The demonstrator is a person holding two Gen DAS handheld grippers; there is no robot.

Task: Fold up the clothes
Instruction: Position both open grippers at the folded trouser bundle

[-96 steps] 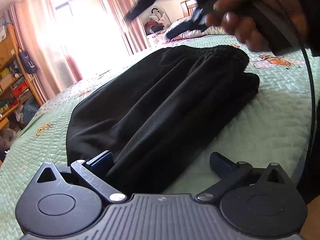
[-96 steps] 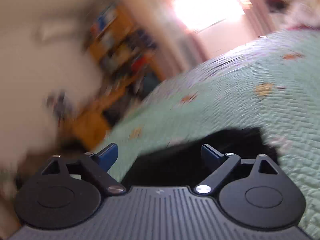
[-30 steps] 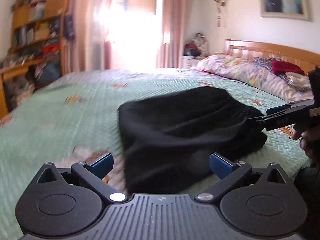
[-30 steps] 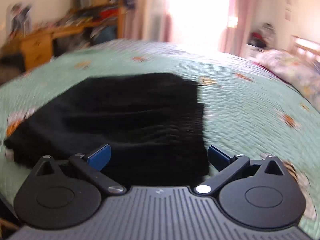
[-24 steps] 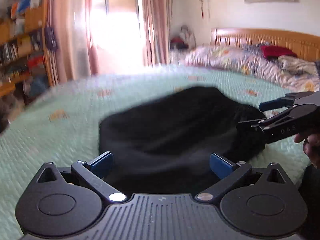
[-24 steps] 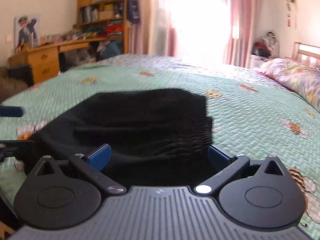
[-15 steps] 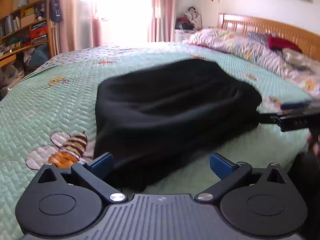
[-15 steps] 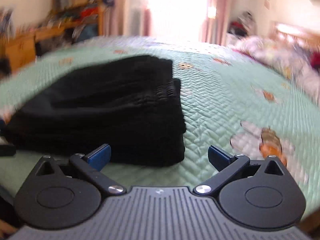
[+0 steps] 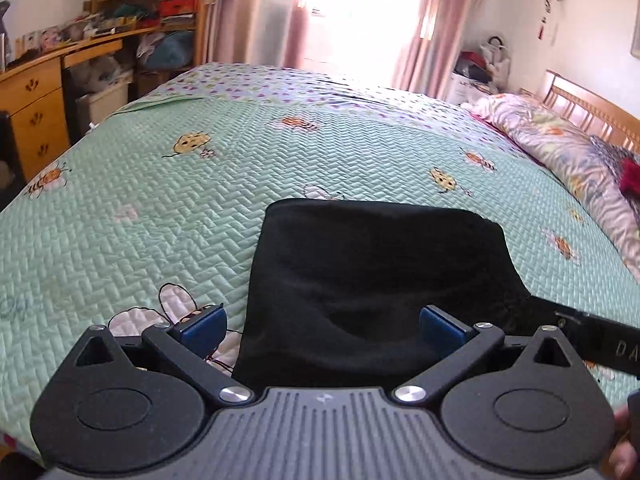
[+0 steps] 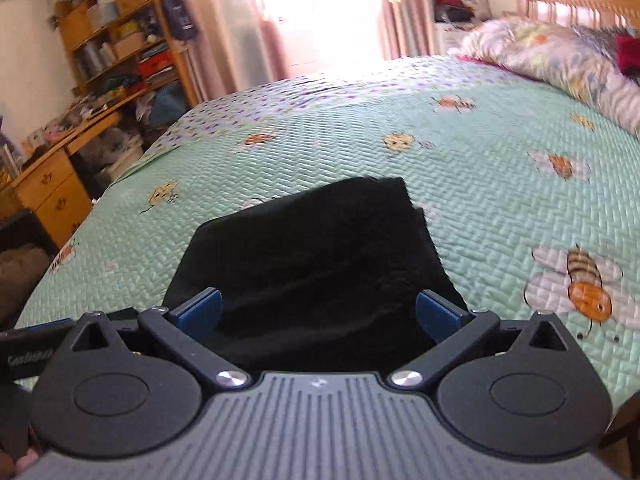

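Observation:
A black garment [image 9: 372, 276], folded into a compact rectangle, lies flat on the green quilted bedspread [image 9: 168, 208]. It also shows in the right wrist view [image 10: 316, 268]. My left gripper [image 9: 322, 326] is open and empty, its blue pads on either side of the garment's near left part, just above it. My right gripper [image 10: 318, 312] is open and empty over the garment's near edge. The right gripper's finger shows in the left wrist view [image 9: 588, 340] beside the garment's right corner. The left gripper's finger shows at the left edge of the right wrist view [image 10: 28, 348].
The bedspread has bee prints [image 10: 588, 284]. A floral duvet [image 9: 576, 156] and a wooden headboard [image 9: 592, 108] lie far right. A wooden desk [image 9: 36, 96] and cluttered shelves [image 10: 116, 40] stand left, beyond the bed's edge. Pink curtains [image 9: 432, 20] hang behind.
Both grippers have risen and tilted down over the folded garment, so it sits closer between each pair of open fingers. The garment has stayed flat.

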